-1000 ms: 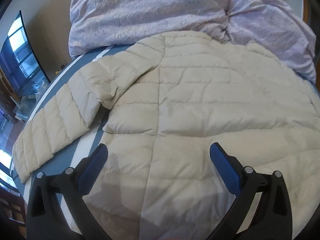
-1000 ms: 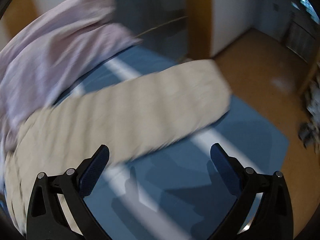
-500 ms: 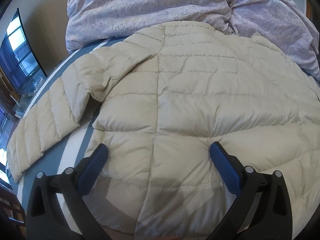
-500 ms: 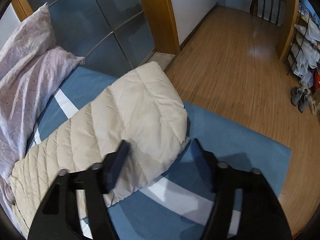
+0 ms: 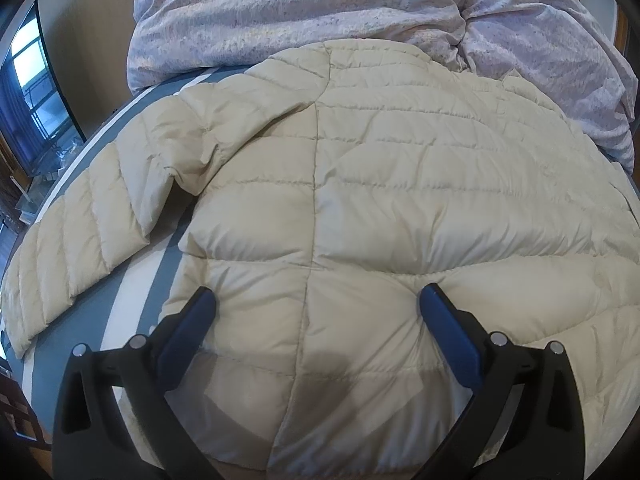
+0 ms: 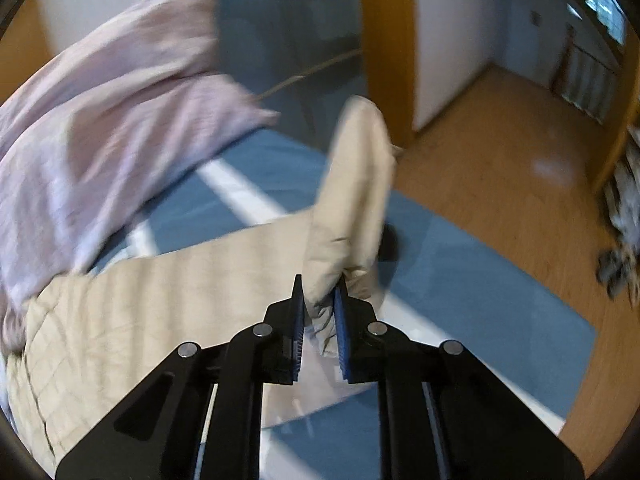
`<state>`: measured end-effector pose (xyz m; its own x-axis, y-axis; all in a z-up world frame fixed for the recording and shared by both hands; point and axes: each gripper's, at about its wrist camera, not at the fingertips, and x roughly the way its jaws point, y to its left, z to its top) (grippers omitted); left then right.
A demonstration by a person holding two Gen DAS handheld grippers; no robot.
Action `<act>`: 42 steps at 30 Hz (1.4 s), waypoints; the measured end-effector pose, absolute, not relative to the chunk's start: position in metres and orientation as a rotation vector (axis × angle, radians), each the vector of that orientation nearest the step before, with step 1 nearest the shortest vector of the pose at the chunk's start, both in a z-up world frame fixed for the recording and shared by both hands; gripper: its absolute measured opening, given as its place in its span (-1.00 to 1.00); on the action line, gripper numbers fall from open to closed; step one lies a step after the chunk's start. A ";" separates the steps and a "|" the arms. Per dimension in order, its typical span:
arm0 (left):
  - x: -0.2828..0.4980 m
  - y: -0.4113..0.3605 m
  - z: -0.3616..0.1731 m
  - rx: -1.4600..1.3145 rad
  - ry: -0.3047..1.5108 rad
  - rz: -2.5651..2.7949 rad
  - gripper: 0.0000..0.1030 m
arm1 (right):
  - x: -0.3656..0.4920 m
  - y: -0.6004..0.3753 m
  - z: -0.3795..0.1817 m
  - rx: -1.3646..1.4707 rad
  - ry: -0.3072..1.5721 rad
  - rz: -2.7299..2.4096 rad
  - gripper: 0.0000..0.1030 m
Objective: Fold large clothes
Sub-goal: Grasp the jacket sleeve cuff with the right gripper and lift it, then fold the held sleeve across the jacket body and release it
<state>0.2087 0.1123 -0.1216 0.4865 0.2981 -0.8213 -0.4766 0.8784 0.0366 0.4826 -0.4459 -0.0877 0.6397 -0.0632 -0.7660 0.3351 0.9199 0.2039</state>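
Left wrist view: cream quilted puffer jacket (image 5: 360, 184) lay spread back-up on the blue-striped bed (image 5: 120, 312), lilac duvet (image 5: 320, 12) bunched just beyond its collar. Left gripper (image 5: 316, 304) was released, fingers (image 5: 192, 320) wide apart and pressed on the jacket's lower panel. Right wrist view, blurred: right gripper (image 6: 319, 300) had just closed, fingers (image 6: 298, 320) clenched on the jacket's sleeve (image 6: 356, 192), which was raised off the bed above the wooden floor (image 6: 500, 168).
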 end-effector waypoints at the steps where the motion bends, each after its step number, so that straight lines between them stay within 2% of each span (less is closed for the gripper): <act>1: 0.209 0.113 -0.122 -0.208 0.953 0.475 0.97 | 0.486 -0.426 -0.084 0.323 0.851 -0.196 -0.72; 9: 0.209 0.114 -0.122 -0.218 0.952 0.471 0.96 | 0.492 -0.269 -0.076 0.167 0.892 0.102 -0.76; 17: 0.209 0.114 -0.122 -0.221 0.951 0.469 0.96 | 0.462 -0.141 -0.081 0.114 0.954 0.381 -0.76; 34: 0.209 0.114 -0.121 -0.221 0.951 0.469 0.96 | 0.392 -0.003 -0.091 -0.025 1.026 0.684 -0.73; 35: 0.209 0.114 -0.121 -0.222 0.951 0.469 0.96 | 0.393 0.000 -0.091 -0.037 1.027 0.690 -0.69; 37: 0.209 0.114 -0.121 -0.221 0.951 0.469 0.96 | 0.386 0.000 -0.089 -0.058 1.032 0.724 -0.46; 39: 0.209 0.114 -0.121 -0.222 0.951 0.469 0.96 | 0.380 -0.001 -0.082 -0.048 1.028 0.760 0.05; 41: 0.209 0.114 -0.121 -0.222 0.951 0.469 0.96 | 0.375 -0.008 -0.069 -0.023 0.984 0.782 0.20; 42: 0.209 0.114 -0.121 -0.222 0.951 0.469 0.96 | 0.374 -0.012 -0.064 -0.017 0.961 0.783 0.20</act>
<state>0.2092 0.1139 -0.1213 0.4909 0.2869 -0.8226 -0.4780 0.8781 0.0210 0.3745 -0.0117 -0.0639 0.3249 0.5899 -0.7392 -0.6045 0.7306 0.3175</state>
